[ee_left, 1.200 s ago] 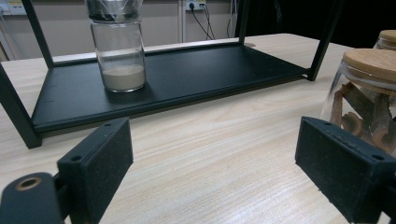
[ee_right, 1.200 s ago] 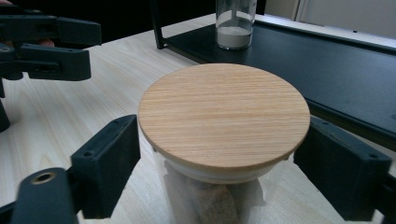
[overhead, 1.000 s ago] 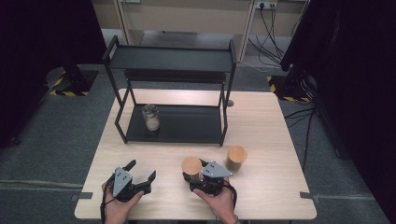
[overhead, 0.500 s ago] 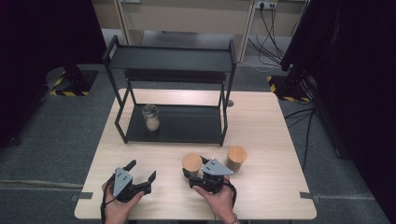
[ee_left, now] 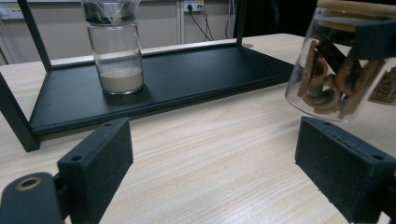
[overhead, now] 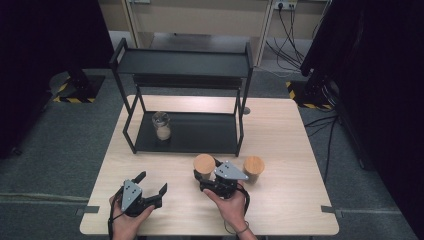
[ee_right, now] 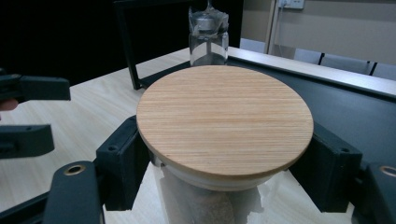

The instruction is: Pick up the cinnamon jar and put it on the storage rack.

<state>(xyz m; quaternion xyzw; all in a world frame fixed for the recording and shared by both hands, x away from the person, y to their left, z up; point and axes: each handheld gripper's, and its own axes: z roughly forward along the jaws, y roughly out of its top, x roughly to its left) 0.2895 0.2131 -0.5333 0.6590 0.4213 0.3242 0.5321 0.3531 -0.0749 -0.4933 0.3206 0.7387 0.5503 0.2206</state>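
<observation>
Clear glass jar (ee_right: 205,205) under smooth pale wooden lid (ee_right: 225,117); matt black metal rack (overhead: 185,95) on light wood-grain table (overhead: 280,135).

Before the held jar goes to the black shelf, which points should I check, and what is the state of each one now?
1. Right gripper shut on the wooden-lidded jar: ok.
2. Jar off the table, seen in the left gripper view: ok, slightly tilted.
3. Lid seated on the jar: ok.
4. Free space on the lower shelf beside the glass powder jar: ok.
5. Left gripper open, away from the path: ok.
6. Second wooden-lidded jar apart from the right gripper: cannot tell.
</observation>
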